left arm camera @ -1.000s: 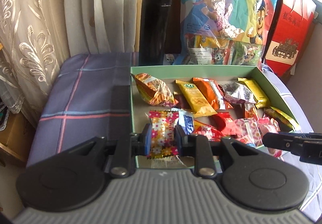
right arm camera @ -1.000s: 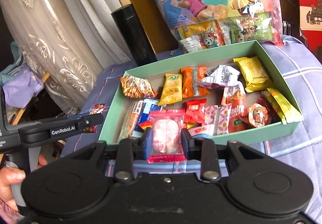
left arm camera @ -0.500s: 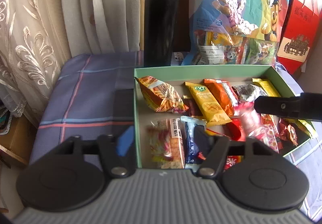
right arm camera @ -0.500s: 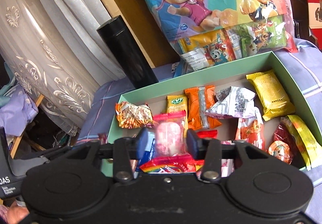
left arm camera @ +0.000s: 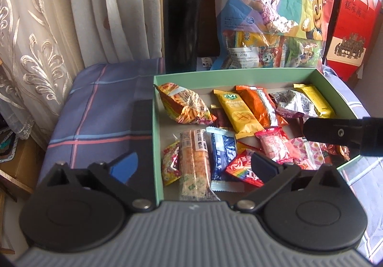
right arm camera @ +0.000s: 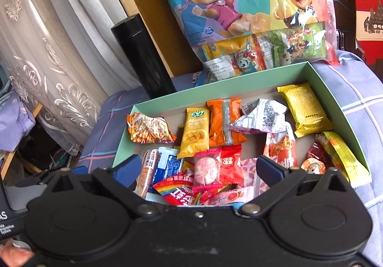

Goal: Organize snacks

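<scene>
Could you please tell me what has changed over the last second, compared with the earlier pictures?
Both grippers let go. The left hand-held gripper dropped its floral-wrapped candy into the shallow green cardboard box; the right hand-held gripper released its clear pink-edged candy onto the pile. Both sets of jaws are opening wide. The tall black flask and cartoon snack bag stayed put.

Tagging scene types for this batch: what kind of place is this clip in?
Most likely a home room, possibly a bedroom. The green snack box sits on a plaid cloth, lace curtains hang behind, and a cartoon snack bag and red gift bag lean against the back.
</scene>
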Tool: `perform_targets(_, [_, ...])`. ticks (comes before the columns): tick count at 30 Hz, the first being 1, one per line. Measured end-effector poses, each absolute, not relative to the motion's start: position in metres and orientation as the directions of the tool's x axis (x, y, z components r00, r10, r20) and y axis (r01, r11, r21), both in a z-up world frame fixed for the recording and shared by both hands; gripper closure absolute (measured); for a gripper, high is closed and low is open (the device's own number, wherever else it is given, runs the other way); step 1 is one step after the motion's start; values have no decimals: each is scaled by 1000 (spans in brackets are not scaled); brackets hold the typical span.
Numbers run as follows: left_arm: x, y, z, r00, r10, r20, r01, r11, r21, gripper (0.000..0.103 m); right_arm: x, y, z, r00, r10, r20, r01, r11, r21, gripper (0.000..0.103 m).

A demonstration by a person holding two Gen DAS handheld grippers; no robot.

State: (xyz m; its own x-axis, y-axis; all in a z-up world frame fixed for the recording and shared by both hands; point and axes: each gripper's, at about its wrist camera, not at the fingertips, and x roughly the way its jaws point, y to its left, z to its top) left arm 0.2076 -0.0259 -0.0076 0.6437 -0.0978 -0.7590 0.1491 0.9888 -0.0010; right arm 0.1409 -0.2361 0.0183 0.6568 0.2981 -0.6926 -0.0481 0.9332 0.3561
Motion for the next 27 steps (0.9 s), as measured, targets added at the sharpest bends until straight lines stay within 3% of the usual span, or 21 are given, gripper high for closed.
perform_targets(15, [154, -30, 24, 651, -155, -743, 192, 981, -37, 0, 80, -245, 48, 670, 263, -694, -32, 944, 327, 0])
perform_targets(27, [115, -15, 1, 600, -113, -792, 153, 988, -25, 0, 27, -259, 34, 659, 175, -731, 42, 962, 269, 0])
